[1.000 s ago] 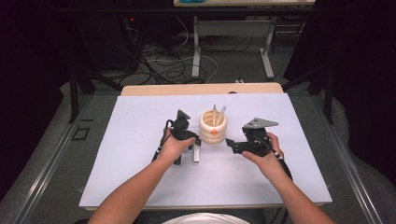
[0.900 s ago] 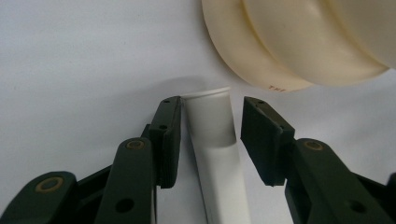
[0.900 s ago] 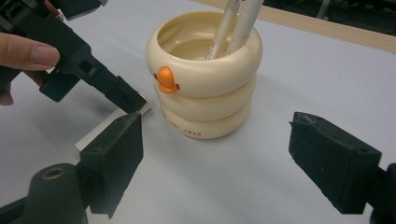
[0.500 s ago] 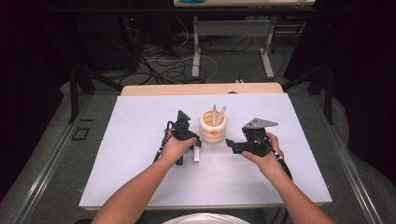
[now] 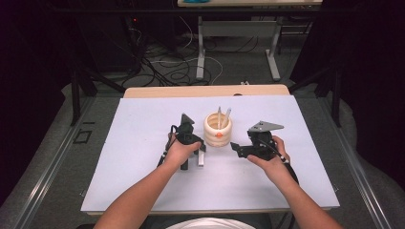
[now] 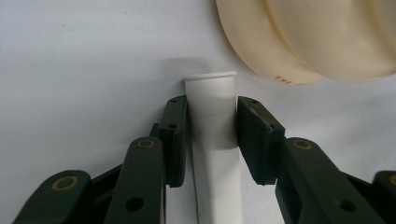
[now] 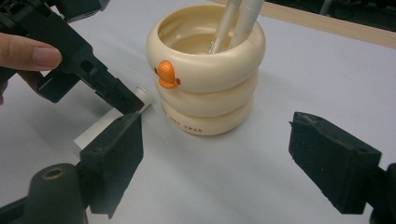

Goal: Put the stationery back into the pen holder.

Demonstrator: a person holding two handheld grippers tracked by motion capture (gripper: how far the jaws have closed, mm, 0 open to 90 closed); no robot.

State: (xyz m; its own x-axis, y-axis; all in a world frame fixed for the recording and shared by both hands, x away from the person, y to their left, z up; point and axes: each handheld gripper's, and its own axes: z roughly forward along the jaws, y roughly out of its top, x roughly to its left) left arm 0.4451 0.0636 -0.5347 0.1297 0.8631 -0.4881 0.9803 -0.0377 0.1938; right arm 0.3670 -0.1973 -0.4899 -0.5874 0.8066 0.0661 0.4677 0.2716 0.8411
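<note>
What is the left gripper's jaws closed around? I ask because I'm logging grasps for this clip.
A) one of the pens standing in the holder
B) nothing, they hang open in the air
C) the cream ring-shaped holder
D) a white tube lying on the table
D: in the left gripper view the left gripper has both jaws pressed against the white tube, beside the cream holder.

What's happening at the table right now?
A person holds a tool in each hand over a white table. The left tool has its jaws on either side of a white pen lying flat beside the cream duck-faced holder, which already has two pens standing in it. The right tool is open, pointed at the holder.
</note>
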